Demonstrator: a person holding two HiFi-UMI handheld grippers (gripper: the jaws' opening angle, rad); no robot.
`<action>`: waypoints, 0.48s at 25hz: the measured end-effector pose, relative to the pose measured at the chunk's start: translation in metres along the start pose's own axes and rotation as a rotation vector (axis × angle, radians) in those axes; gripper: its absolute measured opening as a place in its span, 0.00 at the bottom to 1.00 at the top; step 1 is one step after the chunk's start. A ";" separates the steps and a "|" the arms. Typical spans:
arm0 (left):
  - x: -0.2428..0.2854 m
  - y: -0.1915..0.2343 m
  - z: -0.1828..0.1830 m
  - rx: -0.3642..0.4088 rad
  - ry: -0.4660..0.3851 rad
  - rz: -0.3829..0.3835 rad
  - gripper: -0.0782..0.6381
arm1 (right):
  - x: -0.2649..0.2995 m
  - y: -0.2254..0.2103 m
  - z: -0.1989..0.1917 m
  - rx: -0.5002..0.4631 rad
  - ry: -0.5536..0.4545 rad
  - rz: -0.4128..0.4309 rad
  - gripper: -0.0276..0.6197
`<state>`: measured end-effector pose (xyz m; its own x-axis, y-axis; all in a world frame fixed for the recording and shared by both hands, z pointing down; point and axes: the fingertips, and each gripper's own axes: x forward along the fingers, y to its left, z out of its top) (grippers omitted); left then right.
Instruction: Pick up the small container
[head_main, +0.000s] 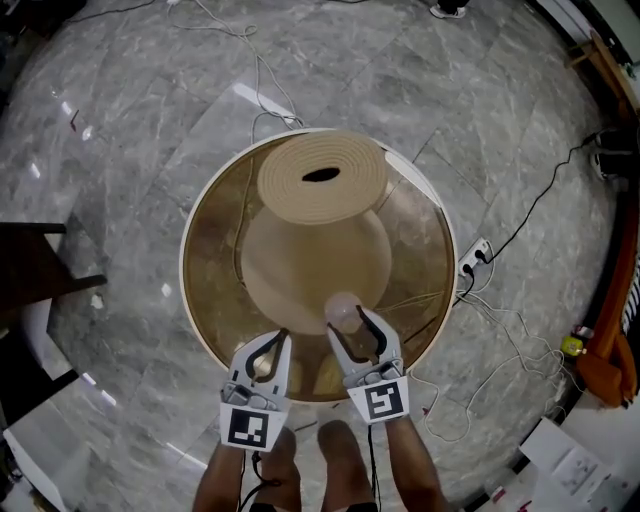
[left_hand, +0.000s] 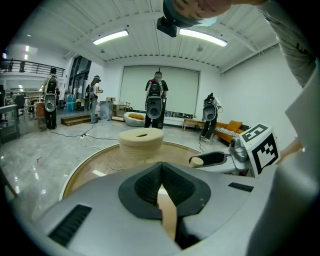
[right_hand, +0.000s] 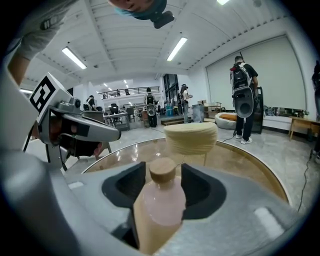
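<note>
Pink cork-lidded container (right_hand: 160, 202) between fingers (right_hand: 202, 192)

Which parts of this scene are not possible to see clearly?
- Bottom of the small bottle: in the right gripper view the right gripper covers it, so whether it stands on the table cannot be told.
- Inside of the beige roll: in the head view its top hole is only dark.
- Near rim of the table: in the head view the left gripper and the right one cover it.

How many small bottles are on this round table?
1. The pink bottle is between the right gripper's open jaws, near the table's edge; the tan stand could hide another.
</note>
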<state>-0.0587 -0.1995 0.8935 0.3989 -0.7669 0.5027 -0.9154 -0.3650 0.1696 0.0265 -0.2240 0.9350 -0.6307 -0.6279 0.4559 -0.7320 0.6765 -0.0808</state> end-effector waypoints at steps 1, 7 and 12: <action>0.000 0.001 -0.002 -0.001 0.000 0.000 0.13 | 0.001 0.000 -0.002 -0.007 0.001 -0.005 0.37; 0.002 0.005 -0.009 -0.019 0.000 0.013 0.13 | 0.005 -0.001 -0.003 -0.032 -0.011 -0.036 0.26; 0.003 0.009 -0.009 -0.028 -0.005 0.017 0.13 | 0.006 -0.001 -0.003 -0.027 -0.019 -0.046 0.26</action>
<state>-0.0664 -0.2002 0.9046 0.3831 -0.7756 0.5017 -0.9233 -0.3369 0.1843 0.0246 -0.2274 0.9403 -0.6013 -0.6659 0.4415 -0.7535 0.6565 -0.0362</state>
